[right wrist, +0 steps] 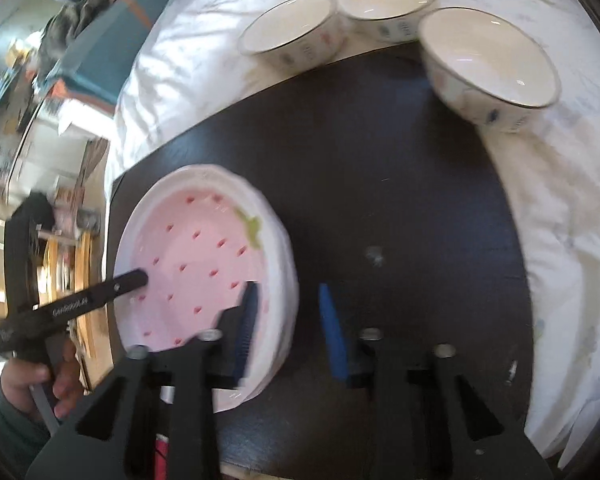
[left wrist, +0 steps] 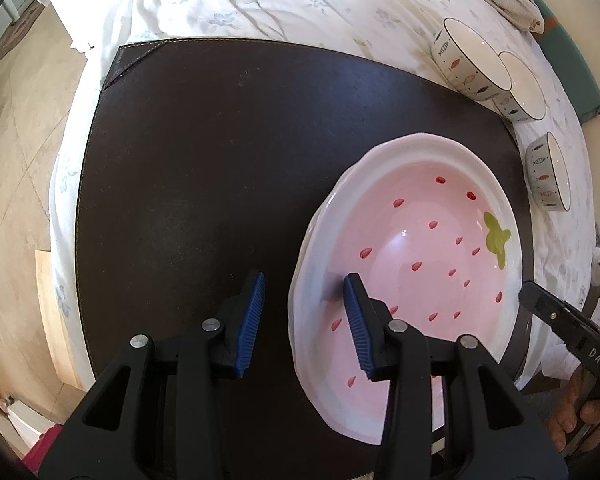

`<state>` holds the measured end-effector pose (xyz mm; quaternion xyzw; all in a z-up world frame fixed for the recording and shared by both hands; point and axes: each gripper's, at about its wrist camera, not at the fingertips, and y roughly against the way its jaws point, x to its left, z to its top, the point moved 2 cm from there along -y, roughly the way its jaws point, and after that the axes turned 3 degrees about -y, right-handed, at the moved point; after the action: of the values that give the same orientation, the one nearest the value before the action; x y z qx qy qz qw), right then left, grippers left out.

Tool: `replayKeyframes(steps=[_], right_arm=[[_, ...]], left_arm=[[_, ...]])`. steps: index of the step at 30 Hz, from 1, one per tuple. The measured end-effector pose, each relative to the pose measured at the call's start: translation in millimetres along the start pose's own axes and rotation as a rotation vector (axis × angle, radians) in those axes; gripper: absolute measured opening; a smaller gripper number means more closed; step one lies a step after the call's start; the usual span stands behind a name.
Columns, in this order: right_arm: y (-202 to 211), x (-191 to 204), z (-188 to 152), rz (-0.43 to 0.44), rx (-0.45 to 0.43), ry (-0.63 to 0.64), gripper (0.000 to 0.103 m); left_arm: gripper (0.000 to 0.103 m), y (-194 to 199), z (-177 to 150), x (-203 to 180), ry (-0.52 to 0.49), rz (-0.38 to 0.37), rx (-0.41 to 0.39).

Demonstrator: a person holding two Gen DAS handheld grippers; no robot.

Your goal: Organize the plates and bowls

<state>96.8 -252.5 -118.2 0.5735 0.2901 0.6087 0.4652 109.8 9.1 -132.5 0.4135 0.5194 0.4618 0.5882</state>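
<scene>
risk: pink plate [left wrist: 412, 248] rim being straddled by both wide-spread grippers, left gripper [left wrist: 304, 320] and right gripper [right wrist: 290, 328] | nothing's being held | plate could get tipped or skidded off the dark mat [left wrist: 204, 184] if it's being pinched unevenly

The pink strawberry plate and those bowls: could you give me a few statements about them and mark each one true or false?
1. The pink plate lies on the dark mat. True.
2. Four fish-pattern bowls are visible. False: three bowls show.
3. The left gripper is shut. False: its jaws are open, straddling the plate's rim.
4. The right gripper is open, also astride the plate's rim. True.
5. Food sits on the plate. False: it is empty.
</scene>
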Motion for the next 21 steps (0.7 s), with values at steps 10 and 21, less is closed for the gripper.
replayKeyframes(steps=[10, 21], right_arm=[[-11, 3, 3, -0.037, 0.014, 0.008, 0.013], [3, 24, -3, -0.002, -0.049, 0.083, 0.018]], left_arm=[[0.036, -1, 2, -5, -0.026, 0.014, 0.005], [0.043, 26, -7, -25, -0.073, 0.074, -0.062]])
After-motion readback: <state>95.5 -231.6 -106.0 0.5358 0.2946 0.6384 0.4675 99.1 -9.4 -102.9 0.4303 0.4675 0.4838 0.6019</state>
